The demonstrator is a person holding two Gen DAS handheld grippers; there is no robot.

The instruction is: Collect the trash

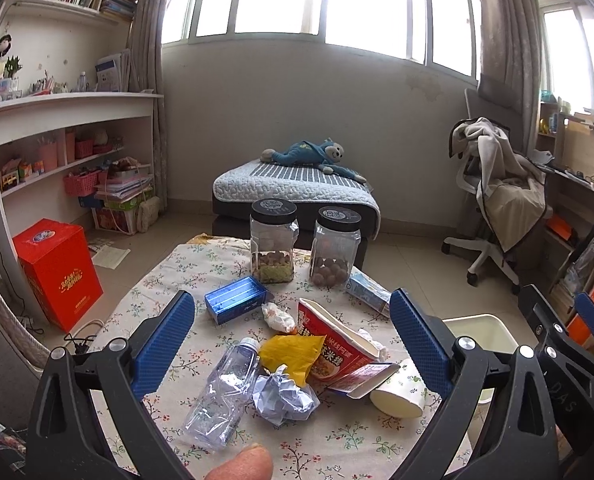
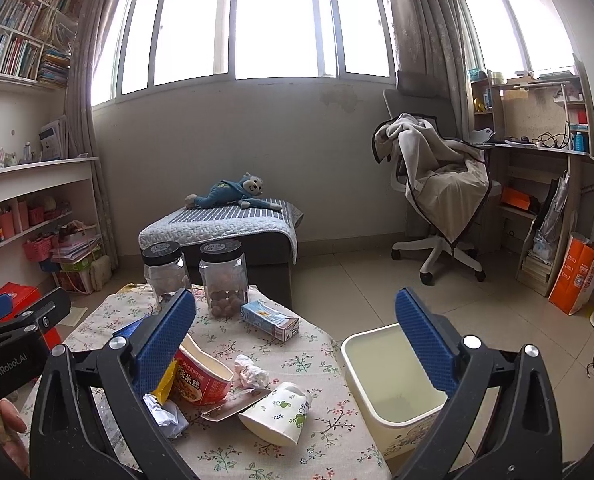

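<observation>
On the flowered tablecloth [image 1: 201, 280] in front of me the trash lies in a loose heap, and my left gripper [image 1: 293, 344] hangs above it with its jaws spread wide and nothing between them. Straight ahead and below lies the crushed plastic bottle [image 1: 225, 392], its long axis running away from me and a little to the right, cap at the far end. Touching its right side is a crumpled paper ball [image 1: 285, 396], with a yellow wrapper [image 1: 289, 356] just behind and the tipped red noodle cup [image 1: 333, 348] beyond that.

My right gripper [image 2: 297, 344] is also wide open and empty. It sits nearer the paper cup [image 2: 281, 412] lying on its side at the table's right edge, and nearer the cream waste bin [image 2: 377, 412] standing on the floor just beside that edge.

I judge the right hand better placed for the paper cup, the left for the bottle. Two nut jars [image 1: 273, 240], a blue box [image 1: 237, 298] and a milk carton [image 2: 269, 318] stand farther back, clear of both reaches.
</observation>
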